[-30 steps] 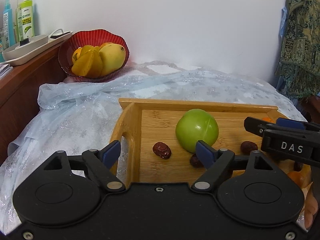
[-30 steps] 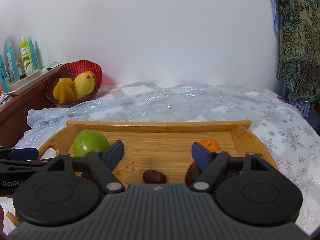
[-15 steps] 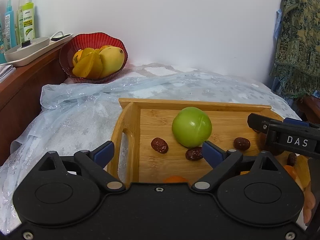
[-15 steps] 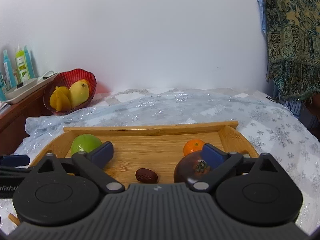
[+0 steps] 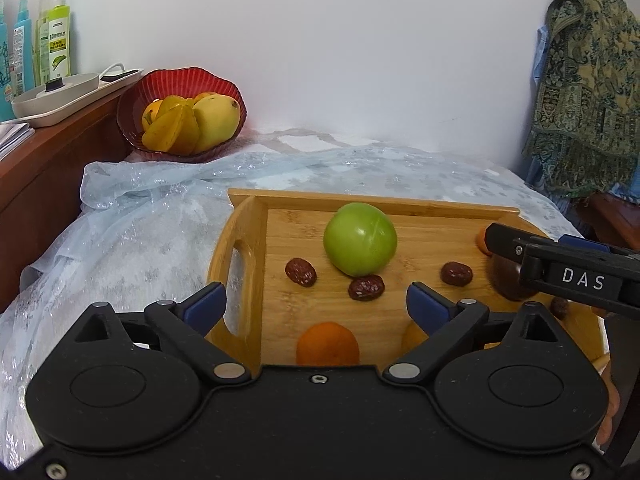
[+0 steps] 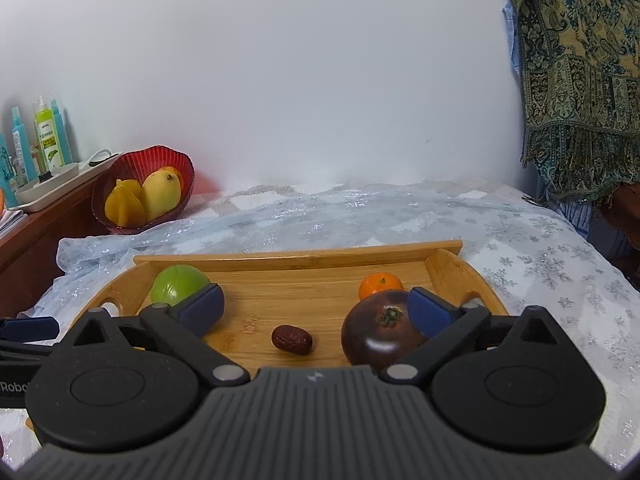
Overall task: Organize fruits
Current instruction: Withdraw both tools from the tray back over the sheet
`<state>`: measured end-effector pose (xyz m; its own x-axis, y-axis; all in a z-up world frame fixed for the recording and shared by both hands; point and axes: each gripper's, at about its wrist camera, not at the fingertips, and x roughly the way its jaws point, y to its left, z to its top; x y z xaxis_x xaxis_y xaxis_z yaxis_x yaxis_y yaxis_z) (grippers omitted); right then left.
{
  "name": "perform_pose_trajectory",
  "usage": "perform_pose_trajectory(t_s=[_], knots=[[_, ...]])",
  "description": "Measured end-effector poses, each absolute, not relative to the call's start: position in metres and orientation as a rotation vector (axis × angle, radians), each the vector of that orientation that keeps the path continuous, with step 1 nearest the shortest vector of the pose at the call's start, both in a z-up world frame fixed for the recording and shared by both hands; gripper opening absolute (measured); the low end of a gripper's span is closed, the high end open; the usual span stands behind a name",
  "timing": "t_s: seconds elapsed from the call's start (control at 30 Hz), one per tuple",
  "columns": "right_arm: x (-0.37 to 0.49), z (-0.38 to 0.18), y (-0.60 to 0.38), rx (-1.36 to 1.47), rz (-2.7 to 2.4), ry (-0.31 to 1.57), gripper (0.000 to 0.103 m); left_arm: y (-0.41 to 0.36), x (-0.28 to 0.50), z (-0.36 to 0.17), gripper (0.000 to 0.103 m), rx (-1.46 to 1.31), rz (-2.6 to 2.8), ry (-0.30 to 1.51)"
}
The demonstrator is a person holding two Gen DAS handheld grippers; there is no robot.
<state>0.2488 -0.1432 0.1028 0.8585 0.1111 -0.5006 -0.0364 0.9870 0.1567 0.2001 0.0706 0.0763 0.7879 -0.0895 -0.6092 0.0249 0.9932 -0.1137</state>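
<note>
A wooden tray [image 5: 400, 200] [image 6: 296, 257] lies on the cloth-covered table. In it are a green round fruit [image 5: 360, 239] [image 6: 180, 284], several red dates [image 5: 301, 271] [image 6: 292, 339], small oranges [image 5: 327, 343] [image 6: 380, 285] and a dark purple tomato [image 6: 380, 330]. My left gripper [image 5: 316, 300] is open and empty above the tray's near left part. My right gripper [image 6: 316, 306] is open and empty above the tray's near edge; its right finger sits just beside the dark tomato. Its side shows in the left wrist view [image 5: 560, 268].
A red bowl [image 5: 136, 100] [image 6: 184, 164] with a mango and starfruit stands at the back left by the wall. A wooden shelf [image 5: 48, 160] at left carries bottles and a white tray. A patterned cloth [image 6: 580, 80] hangs at right.
Both grippers have pulled back and risen from the tray. More of the tray shows: an orange in the left view, the dark tomato and a date in the right view.
</note>
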Motion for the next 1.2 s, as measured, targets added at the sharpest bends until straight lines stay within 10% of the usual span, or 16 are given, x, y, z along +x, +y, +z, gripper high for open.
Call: perform_pose_trajectory(t_s=[1.2], knots=[[0.162, 0.087, -0.165, 0.162, 0.007, 0.496, 0.103, 0.057, 0.132, 0.064, 0.097, -0.097, -0.112, 0.65]])
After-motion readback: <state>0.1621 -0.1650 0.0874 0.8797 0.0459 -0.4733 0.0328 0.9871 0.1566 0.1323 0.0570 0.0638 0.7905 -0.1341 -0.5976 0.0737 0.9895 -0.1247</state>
